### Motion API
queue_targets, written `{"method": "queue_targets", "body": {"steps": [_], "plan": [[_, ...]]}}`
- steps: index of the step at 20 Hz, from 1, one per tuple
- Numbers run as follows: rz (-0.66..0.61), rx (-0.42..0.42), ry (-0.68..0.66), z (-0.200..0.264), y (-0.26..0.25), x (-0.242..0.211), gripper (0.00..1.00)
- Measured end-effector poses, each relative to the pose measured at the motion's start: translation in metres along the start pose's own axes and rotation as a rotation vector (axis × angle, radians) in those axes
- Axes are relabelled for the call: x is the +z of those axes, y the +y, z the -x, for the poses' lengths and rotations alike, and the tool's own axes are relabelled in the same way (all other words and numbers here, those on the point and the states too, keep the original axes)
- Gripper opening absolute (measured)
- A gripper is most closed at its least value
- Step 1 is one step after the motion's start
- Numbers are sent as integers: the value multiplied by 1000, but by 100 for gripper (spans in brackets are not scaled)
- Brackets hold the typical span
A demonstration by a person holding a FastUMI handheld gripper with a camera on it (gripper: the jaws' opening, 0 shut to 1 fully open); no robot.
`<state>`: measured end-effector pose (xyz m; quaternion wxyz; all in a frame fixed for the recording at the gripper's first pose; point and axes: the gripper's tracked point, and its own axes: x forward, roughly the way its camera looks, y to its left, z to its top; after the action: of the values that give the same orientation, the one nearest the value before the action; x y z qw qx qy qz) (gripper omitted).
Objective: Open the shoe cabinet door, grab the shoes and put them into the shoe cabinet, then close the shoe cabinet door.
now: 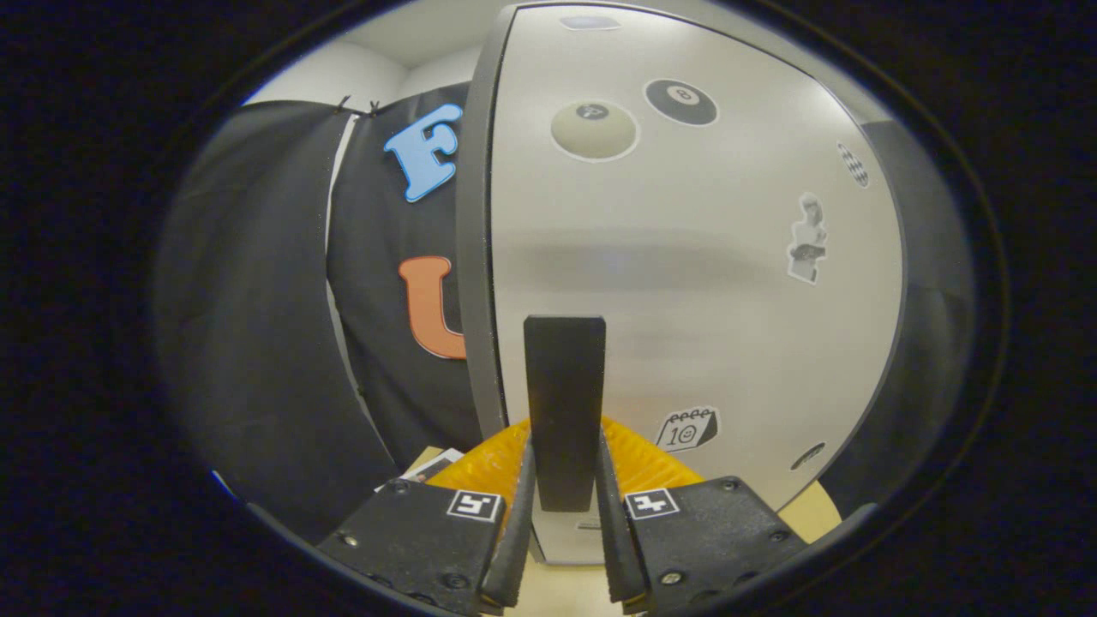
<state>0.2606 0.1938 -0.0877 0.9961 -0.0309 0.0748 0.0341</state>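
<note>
Hand-held gripper (566, 523) sits square in front of the shoe cabinet door (694, 283), its two fingers narrowed around the door's dark vertical handle (564, 411). One finger lies along each side of the handle's lower end; they look to be touching or very nearly touching it, but whether both actually press on it I cannot tell.

That handle is what the coming move turns on. It lies straight ahead, between the fingers, with its long axis upright, running up and away from the fingertips over the pale door face. The fingers straddle it across its narrow width, so the grip is crosswise to the bar, which suits a pull.

The door itself looks closed, or close to it: its grey edge (474, 257) shows just left of the handle, with the booth's black cloth (257, 326) beyond. Stickers dot the door, among them two billiard balls (634, 116) near the top and a small calendar (688, 428) just right of the handle.

By my reading, the task is at its first step: once the handle is firmly pinched, the pull should come back toward the holder and swing in an arc. No shoes can be made out.
</note>
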Motion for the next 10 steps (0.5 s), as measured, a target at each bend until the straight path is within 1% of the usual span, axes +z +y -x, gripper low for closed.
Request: {"method": "queue_targets", "body": {"steps": [1, 6, 10], "plan": [[1, 12, 4, 1, 0, -3, 36], [1, 79, 18, 13, -1, -5, 30], [-12, 124, 25, 47, 0, -8, 28]]}}
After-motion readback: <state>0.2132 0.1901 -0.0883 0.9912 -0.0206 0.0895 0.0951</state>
